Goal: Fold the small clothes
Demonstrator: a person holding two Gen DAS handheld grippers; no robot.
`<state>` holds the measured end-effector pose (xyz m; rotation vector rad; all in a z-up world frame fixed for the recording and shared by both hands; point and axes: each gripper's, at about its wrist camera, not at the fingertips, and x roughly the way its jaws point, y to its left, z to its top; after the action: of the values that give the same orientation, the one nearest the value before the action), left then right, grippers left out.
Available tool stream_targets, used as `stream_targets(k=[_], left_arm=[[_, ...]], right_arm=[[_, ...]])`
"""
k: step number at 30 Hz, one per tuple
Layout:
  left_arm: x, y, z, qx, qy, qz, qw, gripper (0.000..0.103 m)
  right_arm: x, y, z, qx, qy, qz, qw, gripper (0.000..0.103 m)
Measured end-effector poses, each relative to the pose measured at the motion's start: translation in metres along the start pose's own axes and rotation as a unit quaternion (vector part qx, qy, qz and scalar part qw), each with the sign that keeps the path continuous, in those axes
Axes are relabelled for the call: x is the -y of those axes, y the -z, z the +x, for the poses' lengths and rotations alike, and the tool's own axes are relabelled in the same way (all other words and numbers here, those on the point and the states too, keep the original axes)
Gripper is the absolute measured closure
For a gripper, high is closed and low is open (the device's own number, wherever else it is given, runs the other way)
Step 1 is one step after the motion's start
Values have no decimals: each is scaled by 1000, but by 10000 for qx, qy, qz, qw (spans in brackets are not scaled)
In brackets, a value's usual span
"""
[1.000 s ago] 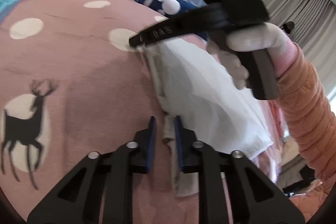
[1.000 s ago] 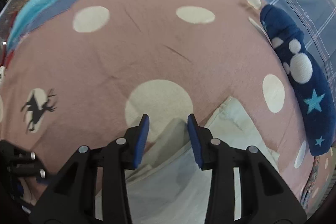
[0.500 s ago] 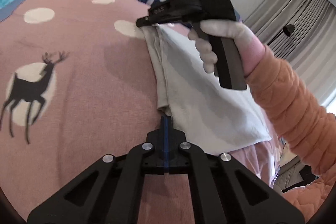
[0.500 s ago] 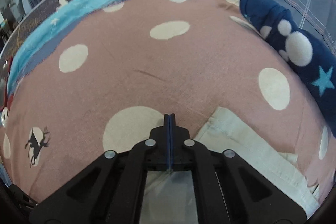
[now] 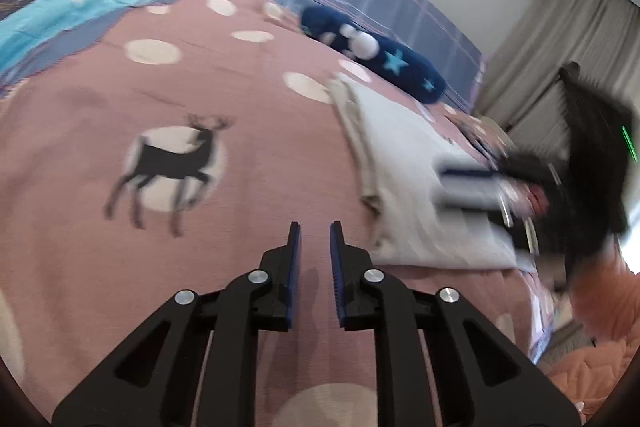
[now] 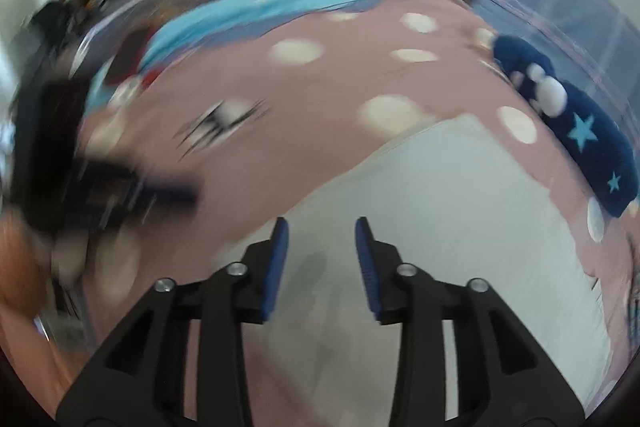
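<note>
White garment (image 5: 404,163) flat; left gripper (image 5: 312,239), right gripper (image 6: 322,239) parted, empty; right view blurred.

Soft even daylight, heavy motion blur in both views, fisheye-warped edges

Matt cloth garment (image 5: 416,163), blanket (image 5: 200,99).

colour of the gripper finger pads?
Blue pads on black fingers; clearest in the left wrist view.
</note>
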<state>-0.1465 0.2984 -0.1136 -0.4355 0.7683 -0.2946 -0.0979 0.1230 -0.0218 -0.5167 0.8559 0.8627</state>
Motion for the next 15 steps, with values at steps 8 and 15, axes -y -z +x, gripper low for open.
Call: stream_targets(k=[8, 15], left_arm=[[-15, -5, -20, 330, -276, -205, 9989, 81], [-34, -1, -36, 443, -447, -480, 9969, 81]], right_arm=[[-94, 38, 44, 108, 2267, -1989, 9534, 65], [-102, 30, 40, 733, 2297, -1756, 9545, 99]])
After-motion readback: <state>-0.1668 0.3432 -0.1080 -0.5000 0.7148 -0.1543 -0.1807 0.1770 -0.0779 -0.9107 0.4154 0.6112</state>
